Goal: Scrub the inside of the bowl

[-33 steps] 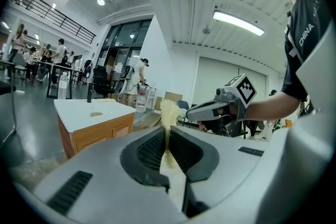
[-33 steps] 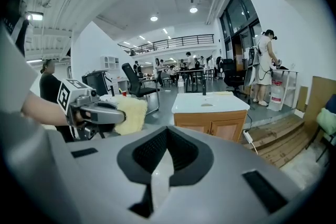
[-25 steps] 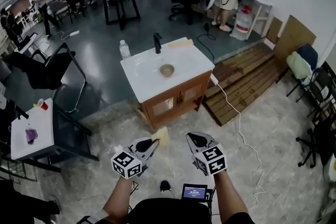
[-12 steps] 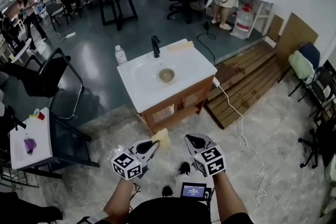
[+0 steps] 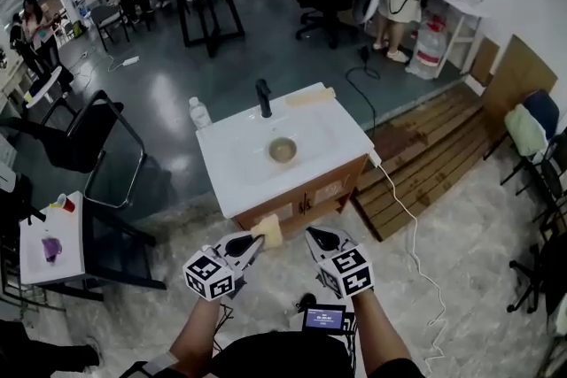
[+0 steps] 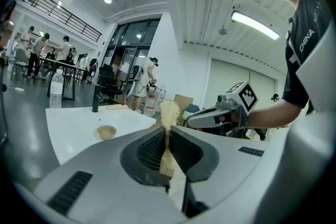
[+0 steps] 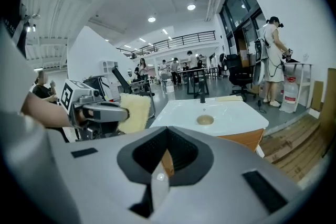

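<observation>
White sink cabinet (image 5: 232, 175) with bowl (image 5: 283, 150) in its basin. Left gripper (image 5: 255, 240) jaws clamp a yellow sponge (image 5: 270, 232), right gripper (image 5: 312, 235) jaws closed, empty.

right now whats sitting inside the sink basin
Only a small tan bowl sits upright in the basin of the white sink, nearer than the black faucet. Whether the bowl holds anything, and any drain beneath it, cannot be made out.

I see a black faucet (image 5: 264, 97) at the vanity's (image 5: 232, 177) far edge, a bottle (image 5: 200, 112) left of it, pallets (image 5: 425, 146) to the right.
</observation>
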Action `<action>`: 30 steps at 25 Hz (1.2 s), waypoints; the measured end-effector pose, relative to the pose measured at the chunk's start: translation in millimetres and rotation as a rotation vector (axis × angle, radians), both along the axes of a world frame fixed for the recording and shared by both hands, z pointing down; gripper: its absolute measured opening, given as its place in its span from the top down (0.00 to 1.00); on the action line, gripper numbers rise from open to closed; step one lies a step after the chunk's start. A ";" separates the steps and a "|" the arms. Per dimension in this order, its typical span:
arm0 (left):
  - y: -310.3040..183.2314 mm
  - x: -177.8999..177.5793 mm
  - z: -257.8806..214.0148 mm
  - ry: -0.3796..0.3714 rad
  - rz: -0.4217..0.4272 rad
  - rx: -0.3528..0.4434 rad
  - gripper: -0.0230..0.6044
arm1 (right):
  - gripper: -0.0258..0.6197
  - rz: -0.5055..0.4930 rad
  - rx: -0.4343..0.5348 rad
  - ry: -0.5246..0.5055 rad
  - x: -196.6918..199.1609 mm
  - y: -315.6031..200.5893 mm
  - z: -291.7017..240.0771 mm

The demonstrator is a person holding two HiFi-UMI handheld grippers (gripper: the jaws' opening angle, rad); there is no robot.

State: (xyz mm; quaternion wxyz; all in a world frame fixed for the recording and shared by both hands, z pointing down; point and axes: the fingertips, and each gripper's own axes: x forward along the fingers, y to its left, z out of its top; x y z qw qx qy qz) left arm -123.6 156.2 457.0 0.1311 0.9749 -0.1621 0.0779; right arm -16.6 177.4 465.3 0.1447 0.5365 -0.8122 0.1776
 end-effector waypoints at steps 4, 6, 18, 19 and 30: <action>-25.0 18.9 -6.1 0.015 -0.050 -0.008 0.94 | 0.95 -0.018 0.006 -0.021 24.3 -24.8 -2.8; -34.3 27.6 -7.0 0.015 -0.068 -0.005 0.94 | 0.95 -0.028 0.015 -0.029 33.6 -36.3 -4.9; -80.0 55.5 6.9 -0.031 -0.097 -0.008 0.94 | 0.95 -0.065 -0.009 -0.049 59.5 -84.6 6.8; -86.8 57.9 8.2 -0.033 -0.096 -0.005 0.94 | 0.95 -0.066 -0.011 -0.047 61.3 -91.1 7.7; -193.7 76.4 22.4 -0.041 -0.099 -0.015 0.94 | 0.95 -0.068 -0.034 -0.005 87.4 -196.3 8.8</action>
